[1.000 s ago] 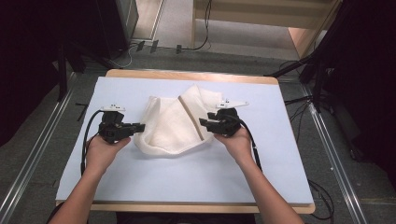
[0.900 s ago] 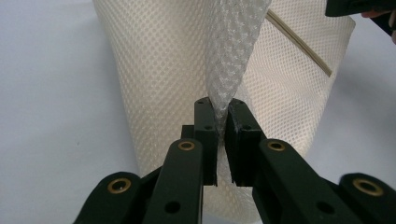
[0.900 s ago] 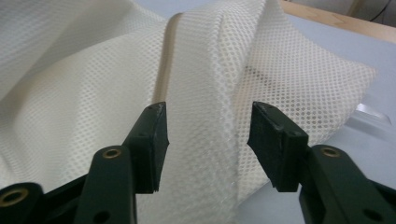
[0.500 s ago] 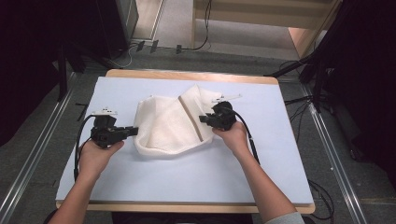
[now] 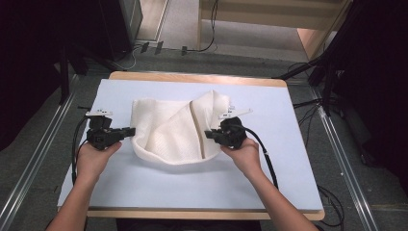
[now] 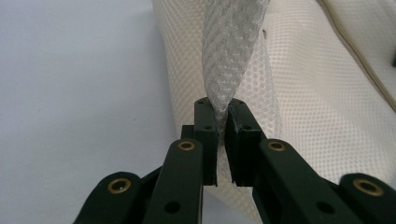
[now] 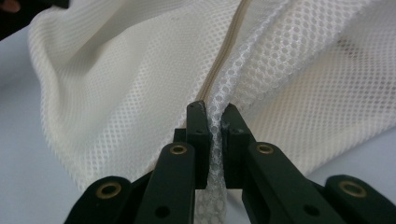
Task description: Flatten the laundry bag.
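High view has us holding a white mesh zippered laundry bag (image 5: pixel 173 132) on the pale blue desk (image 5: pixel 298 159), the left gripper (image 5: pixel 129 131) clamped on its left edge, the right gripper (image 5: pixel 210 135) pinching mesh beside the beige zipper (image 7: pixel 224 56). Spreading seems the step in hand, so we should pull outward evenly and low, keeping both pinches firm lest the slippery mesh creep out. Compared with a second ago, our left gripper sits farther left and the bag lies wider and flatter.
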